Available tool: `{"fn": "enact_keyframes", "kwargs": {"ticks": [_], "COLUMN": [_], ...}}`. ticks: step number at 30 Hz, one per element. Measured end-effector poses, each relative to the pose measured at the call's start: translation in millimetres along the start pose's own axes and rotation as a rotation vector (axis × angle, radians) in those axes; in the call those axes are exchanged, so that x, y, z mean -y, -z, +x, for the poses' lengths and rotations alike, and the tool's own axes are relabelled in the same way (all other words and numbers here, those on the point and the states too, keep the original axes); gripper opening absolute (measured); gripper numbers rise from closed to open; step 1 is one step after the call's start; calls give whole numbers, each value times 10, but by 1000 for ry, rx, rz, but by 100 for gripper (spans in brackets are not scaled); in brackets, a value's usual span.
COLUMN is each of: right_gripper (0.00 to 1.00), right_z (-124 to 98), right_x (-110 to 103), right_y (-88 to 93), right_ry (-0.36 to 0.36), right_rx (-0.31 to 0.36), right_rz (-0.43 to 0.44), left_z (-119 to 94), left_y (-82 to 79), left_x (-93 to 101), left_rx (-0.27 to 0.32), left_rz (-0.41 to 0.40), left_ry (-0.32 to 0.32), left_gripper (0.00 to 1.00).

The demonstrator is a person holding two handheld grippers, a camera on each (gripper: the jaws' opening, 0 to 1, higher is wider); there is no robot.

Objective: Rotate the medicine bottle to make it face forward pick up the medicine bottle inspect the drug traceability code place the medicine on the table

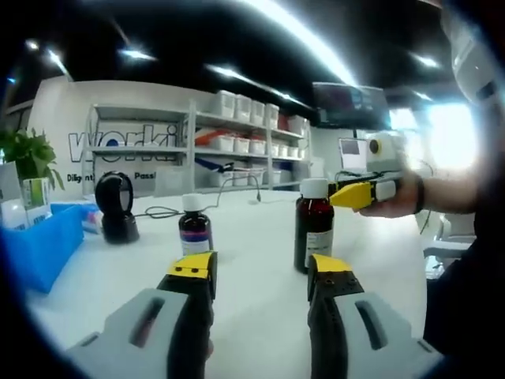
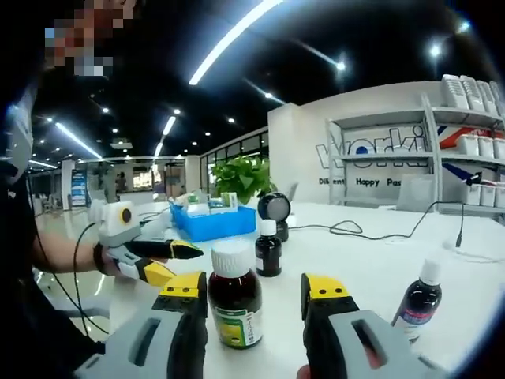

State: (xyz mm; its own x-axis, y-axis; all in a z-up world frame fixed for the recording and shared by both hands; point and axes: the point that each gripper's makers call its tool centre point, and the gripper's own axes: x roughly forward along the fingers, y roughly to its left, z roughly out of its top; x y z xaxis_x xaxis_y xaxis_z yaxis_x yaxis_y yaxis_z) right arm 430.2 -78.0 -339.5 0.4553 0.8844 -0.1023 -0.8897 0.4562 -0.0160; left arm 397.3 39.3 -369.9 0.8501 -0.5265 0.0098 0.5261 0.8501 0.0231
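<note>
A brown medicine bottle [image 2: 234, 304] with a white cap and a green-edged label stands upright on the white table [image 2: 371, 260], between the jaws of my right gripper [image 2: 253, 285]. The jaws are open, with a gap on each side of the bottle. In the left gripper view the same bottle [image 1: 314, 225] stands just beyond my open left gripper [image 1: 259, 267], whose jaws hold nothing. The right gripper [image 1: 359, 193] reaches in from the right, level with the cap, held by a hand [image 1: 402, 199]. My left gripper [image 2: 170, 260] also comes into the right gripper view from the left, open.
A small dark bottle [image 2: 268, 249] stands behind the large one, and a purple-labelled bottle [image 2: 418, 304] at the right. That purple-labelled bottle [image 1: 195, 229] is left of the big bottle. A blue tray [image 2: 201, 221], a black round scanner [image 2: 274, 209], a cable [image 2: 355, 230] and a plant [image 2: 241, 178] lie further back.
</note>
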Motion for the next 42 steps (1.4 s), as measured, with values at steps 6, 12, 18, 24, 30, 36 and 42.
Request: {"fn": "enact_keyframes", "kwargs": {"ticks": [6, 12, 18, 24, 30, 36, 42], "right_gripper": [45, 43, 38, 29, 28, 28, 28], "right_z": [97, 200, 253, 251, 251, 249, 241], "right_x": [-132, -202, -193, -173, -159, -134, -123], "right_y": [54, 128, 223, 219, 213, 210, 213], "right_ry": [-200, -342, -394, -375, -292, -160, -54], "right_rx": [-23, -47, -77, -56, -45, -55, -51], "right_rz": [-5, -5, -14, 25, 30, 27, 33], "left_z": [4, 25, 15, 13, 35, 37, 13], "left_y": [-8, 12, -12, -4, 19, 20, -5], "left_x": [26, 104, 127, 115, 83, 87, 107], "left_rx": [-5, -21, -13, -18, -23, -26, -9], "left_rz": [-10, -12, -44, -63, -46, -21, 14], "left_ry": [-3, 23, 47, 42, 40, 39, 31], "left_gripper": [43, 43, 37, 35, 35, 35, 30]}}
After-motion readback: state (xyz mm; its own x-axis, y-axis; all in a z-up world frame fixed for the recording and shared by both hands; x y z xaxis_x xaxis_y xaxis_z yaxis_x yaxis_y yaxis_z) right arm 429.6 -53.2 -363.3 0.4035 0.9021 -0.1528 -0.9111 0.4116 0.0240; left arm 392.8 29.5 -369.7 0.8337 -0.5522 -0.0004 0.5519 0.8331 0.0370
